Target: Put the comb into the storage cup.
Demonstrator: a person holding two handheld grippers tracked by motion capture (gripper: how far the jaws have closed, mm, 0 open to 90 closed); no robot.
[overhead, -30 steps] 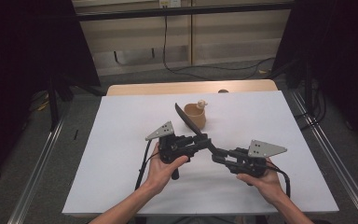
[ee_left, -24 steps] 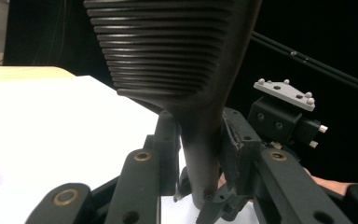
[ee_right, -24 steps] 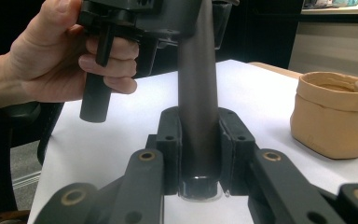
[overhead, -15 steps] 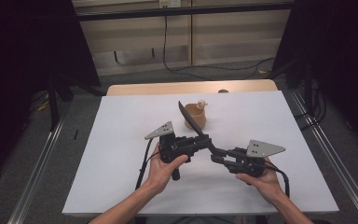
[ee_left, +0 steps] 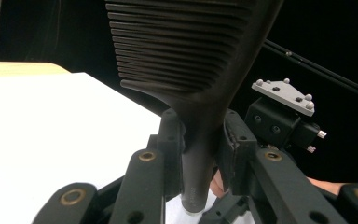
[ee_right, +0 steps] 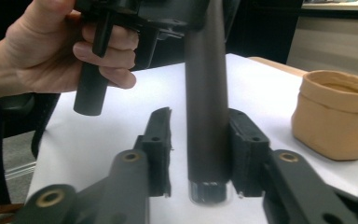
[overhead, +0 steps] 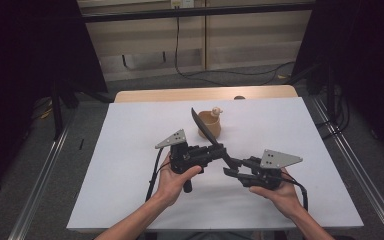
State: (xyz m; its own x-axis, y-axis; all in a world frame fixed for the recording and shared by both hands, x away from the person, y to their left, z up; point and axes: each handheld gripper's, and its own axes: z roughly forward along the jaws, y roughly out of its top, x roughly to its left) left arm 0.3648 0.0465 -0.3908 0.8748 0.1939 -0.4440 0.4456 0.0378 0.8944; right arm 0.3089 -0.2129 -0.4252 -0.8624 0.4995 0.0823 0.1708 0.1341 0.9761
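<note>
Above the white table (overhead: 130, 150), just in front of the tan pot (overhead: 209, 125), a dark ribbed comb (overhead: 202, 127) is held up at a slant by the left gripper (overhead: 219, 150), whose jaws are clamped on its neck. In the left gripper view the comb's fine parallel ridges (ee_left: 177, 42) and its tapering smooth stem are made out, pinched between both pads. In the right gripper view the stem's round, matte end (ee_right: 207, 186) is seen between the jaws of the right gripper (ee_right: 200, 154); these have just been opening, one pad is parted from the stem by a gap, the other lies against it. There the pot's soft, rolled rim (ee_right: 340, 86) is also shown, beside the stem.
</note>
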